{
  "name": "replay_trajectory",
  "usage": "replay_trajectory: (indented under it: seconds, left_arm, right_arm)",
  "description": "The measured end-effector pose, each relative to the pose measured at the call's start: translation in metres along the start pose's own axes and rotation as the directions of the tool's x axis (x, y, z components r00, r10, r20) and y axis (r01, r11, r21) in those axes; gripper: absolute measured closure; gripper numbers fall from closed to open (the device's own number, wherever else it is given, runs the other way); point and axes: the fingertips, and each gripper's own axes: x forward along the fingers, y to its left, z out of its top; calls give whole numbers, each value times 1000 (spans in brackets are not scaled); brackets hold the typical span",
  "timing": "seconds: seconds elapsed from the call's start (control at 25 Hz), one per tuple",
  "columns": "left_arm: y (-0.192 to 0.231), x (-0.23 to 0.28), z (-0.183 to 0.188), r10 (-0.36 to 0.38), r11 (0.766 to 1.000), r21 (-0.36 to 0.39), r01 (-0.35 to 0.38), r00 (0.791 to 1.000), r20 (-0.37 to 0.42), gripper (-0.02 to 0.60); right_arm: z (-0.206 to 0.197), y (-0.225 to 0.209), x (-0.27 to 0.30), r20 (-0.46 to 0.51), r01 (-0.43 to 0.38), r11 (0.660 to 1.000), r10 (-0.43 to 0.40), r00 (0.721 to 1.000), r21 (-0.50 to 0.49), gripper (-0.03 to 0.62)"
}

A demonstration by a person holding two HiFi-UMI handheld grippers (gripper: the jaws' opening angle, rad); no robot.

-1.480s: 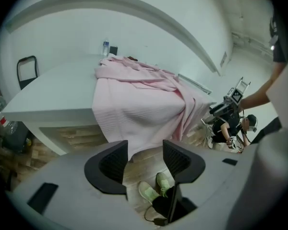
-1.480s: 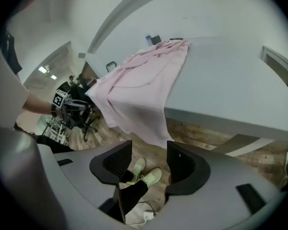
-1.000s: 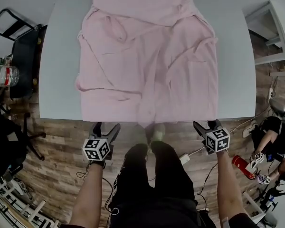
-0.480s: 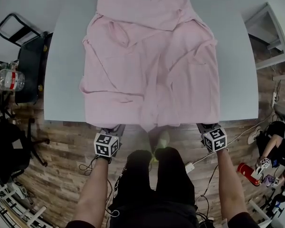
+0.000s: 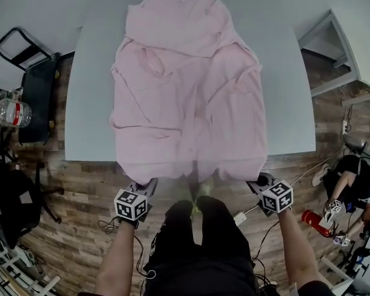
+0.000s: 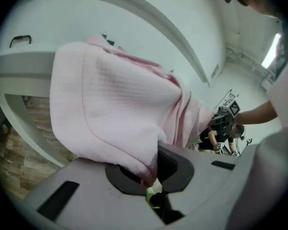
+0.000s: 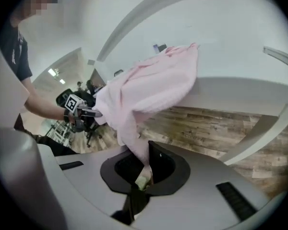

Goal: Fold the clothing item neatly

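A pink garment [image 5: 191, 85] lies spread on the grey table [image 5: 89, 122], its near hem hanging over the front edge. My left gripper [image 5: 147, 187] has just been closing and is now shut on the hem's left corner; the pink cloth [image 6: 115, 109] runs down into the left gripper's [image 6: 152, 185] pinched jaws. My right gripper [image 5: 261, 181] has likewise just been closing and is shut on the right corner. In the right gripper view a taut fold of cloth [image 7: 149, 90] leads into the right gripper [image 7: 144, 175]. The hem between them droops below the table's edge.
A black chair [image 5: 34, 97] and a water bottle [image 5: 9, 113] stand left of the table. At the right are a white shelf [image 5: 333, 54], a seated person [image 5: 357, 177] and a red bottle [image 5: 313, 219]. Cables lie on the wooden floor. The person's legs [image 5: 200, 239] are between the grippers.
Both grippers were open below the table's front edge. They rose to the hanging hem, shut on its two corners and now hold it just off the edge.
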Motion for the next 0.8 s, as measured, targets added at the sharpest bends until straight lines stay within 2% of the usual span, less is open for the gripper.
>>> replay_trajectory:
  seconds: [0.28, 0.4, 0.48, 0.68, 0.8]
  left_arm:
    - [-41, -56, 42, -183, 983, -5, 183, 983, 11, 572]
    - [-60, -74, 63, -264, 964, -5, 265, 964, 36, 572]
    - [-68, -89, 82, -306, 951, -21, 308, 948, 84, 572]
    - [-70, -114, 142, -345, 931, -44, 362, 913, 216, 572]
    - [-57, -117, 182, -342, 929, -43, 366, 899, 275, 572]
  right_arm:
    - [38, 30, -41, 68, -107, 989, 101, 993, 99, 569]
    - [52, 41, -55, 116, -155, 977, 139, 984, 145, 569]
    - [68, 51, -67, 158, -184, 969, 158, 975, 164, 569]
    - [135, 59, -91, 288, -220, 962, 168, 943, 161, 569]
    - [188, 50, -99, 390, -237, 955, 153, 908, 177, 571]
